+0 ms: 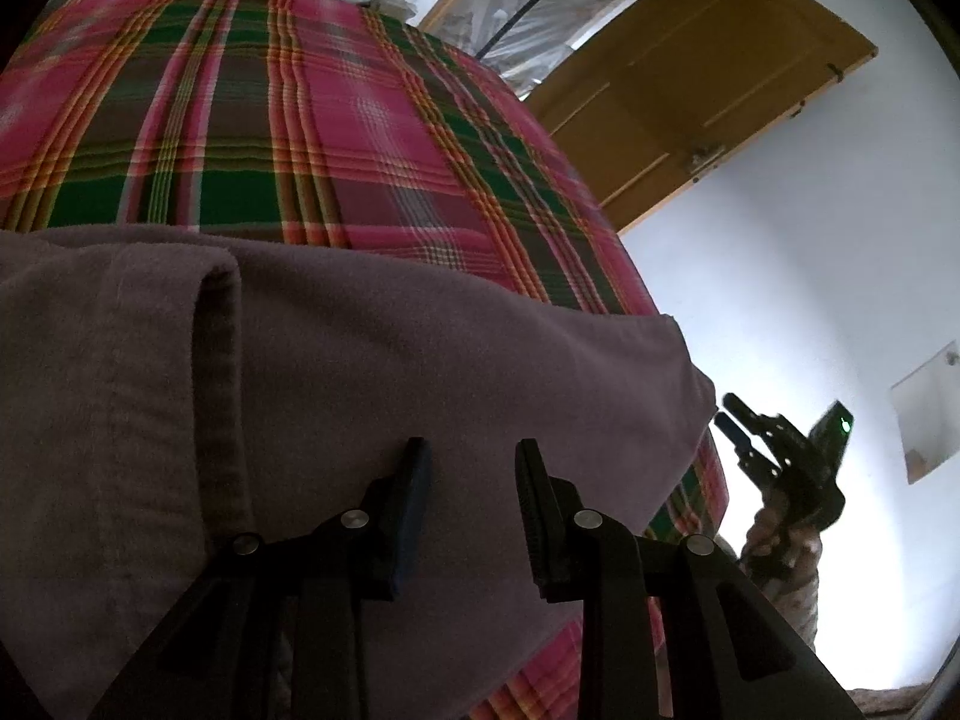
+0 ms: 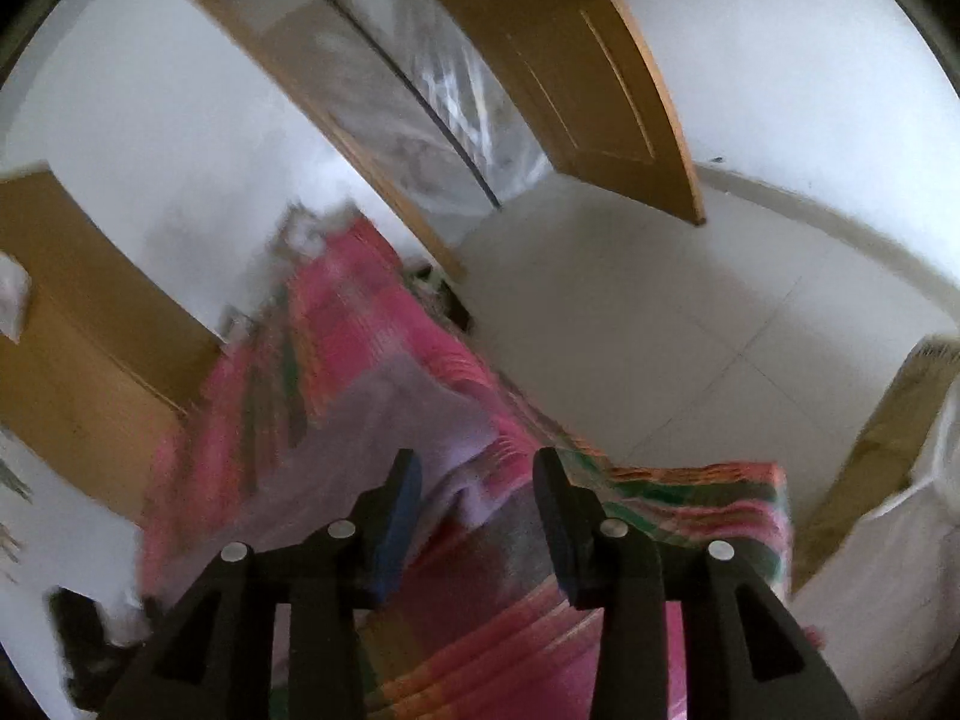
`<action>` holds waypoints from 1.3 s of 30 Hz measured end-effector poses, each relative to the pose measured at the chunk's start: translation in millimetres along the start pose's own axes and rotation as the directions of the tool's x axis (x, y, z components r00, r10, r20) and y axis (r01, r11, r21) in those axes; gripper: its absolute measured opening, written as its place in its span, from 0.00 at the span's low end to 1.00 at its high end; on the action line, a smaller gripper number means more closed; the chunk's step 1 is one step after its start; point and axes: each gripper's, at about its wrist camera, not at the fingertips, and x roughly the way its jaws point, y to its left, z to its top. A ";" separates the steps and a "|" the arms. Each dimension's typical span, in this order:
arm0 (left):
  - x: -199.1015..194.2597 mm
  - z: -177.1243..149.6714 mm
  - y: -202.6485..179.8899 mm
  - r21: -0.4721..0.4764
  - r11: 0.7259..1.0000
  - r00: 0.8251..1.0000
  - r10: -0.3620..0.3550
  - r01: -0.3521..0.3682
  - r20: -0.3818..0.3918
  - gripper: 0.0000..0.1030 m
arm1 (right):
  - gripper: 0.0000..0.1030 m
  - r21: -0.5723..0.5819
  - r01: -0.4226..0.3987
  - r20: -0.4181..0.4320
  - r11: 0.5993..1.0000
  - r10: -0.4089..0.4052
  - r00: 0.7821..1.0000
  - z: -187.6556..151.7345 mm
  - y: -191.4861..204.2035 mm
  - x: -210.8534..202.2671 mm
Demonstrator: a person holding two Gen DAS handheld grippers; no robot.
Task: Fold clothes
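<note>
A: Left hand-held gripper (image 1: 471, 462) first, low centre of its own view. What are the fingers doing?

B: Spread apart, nothing between them. They sit over the cloth (image 1: 360, 372), a dull purple-grey piece filling the lower left of the frame. I cannot tell whether the tips touch it.

A: How does the cloth lie?

B: Spread on the bed (image 1: 300, 120), which carries a pink, green and orange plaid cover. One layer is turned over, with a rounded fold edge running up the left side of the frame. Its right corner reaches the bed's edge at mid right.

A: And the right hand-held gripper?

B: Seen from the left camera it is at lower right (image 1: 735, 420), off the side of the bed, near the cloth's corner, with a hand (image 1: 780, 546) gripping its handle and a green light on its body. In its own view (image 2: 477, 474) the fingers are parted and empty.

A: What lies ahead of it?

B: Blurred plaid, the pale cloth (image 2: 408, 420) mid-frame, then a light tiled floor (image 2: 690, 300) and a wooden door (image 2: 600, 60) at the top.
</note>
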 end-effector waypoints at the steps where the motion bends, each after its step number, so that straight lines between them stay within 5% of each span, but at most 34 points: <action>1: 0.1 0.0 0.2 -0.001 1.000 1.000 -0.001 0.001 0.000 0.28 | 0.39 -0.003 -0.024 -0.017 1.000 0.024 1.000 -3.3 2.9 0.4; 6: -0.5 -0.7 -0.2 -0.001 1.000 1.000 0.000 0.000 0.004 0.28 | 0.39 -0.030 -0.053 -0.084 0.998 0.050 0.995 -11.1 14.5 17.4; 12: -0.5 -1.7 0.0 0.000 1.000 1.000 0.002 -0.002 0.006 0.28 | 0.39 -0.032 -0.032 -0.061 0.999 0.030 0.998 -11.6 25.5 32.1; 15: -0.4 -1.6 0.9 -0.005 1.000 1.000 -0.004 0.004 0.007 0.28 | 0.24 -0.099 0.042 0.023 0.994 -0.040 0.999 -13.8 35.1 27.4; 16: -0.3 -1.3 1.4 -0.008 1.000 1.000 -0.006 0.006 0.007 0.28 | 0.11 -0.125 0.070 0.058 0.990 -0.064 0.996 -13.8 38.9 24.8; 21: -1.3 -2.9 1.0 -0.010 1.000 1.000 -0.006 0.006 0.006 0.28 | 0.08 -0.224 0.103 0.200 0.969 -0.058 0.978 -11.9 53.8 1.6; 24: -1.8 -3.5 0.6 -0.011 1.000 1.000 -0.006 0.006 0.008 0.28 | 0.08 -0.284 0.144 0.204 0.948 -0.087 0.975 -13.3 59.5 0.6; 30: -1.9 -3.2 0.2 -0.012 1.000 1.000 -0.003 0.003 0.007 0.28 | 0.13 -0.123 0.078 0.043 0.989 -0.074 0.996 -8.1 20.3 19.9; 33: -1.6 -2.2 0.5 -0.014 1.000 1.000 -0.001 0.001 0.006 0.28 | 0.17 -0.041 0.012 0.012 0.999 -0.011 1.000 -2.4 6.2 22.7; 35: -1.3 -1.9 0.7 -0.016 1.000 1.000 -0.002 0.003 0.007 0.28 | 0.30 0.011 -0.029 -0.003 1.000 0.029 1.000 2.0 -2.3 24.8; 39: -1.2 -2.3 1.0 -0.019 1.000 1.000 -0.001 0.001 0.009 0.28 | 0.32 0.072 -0.043 -0.011 0.996 0.044 0.999 16.7 -11.3 35.2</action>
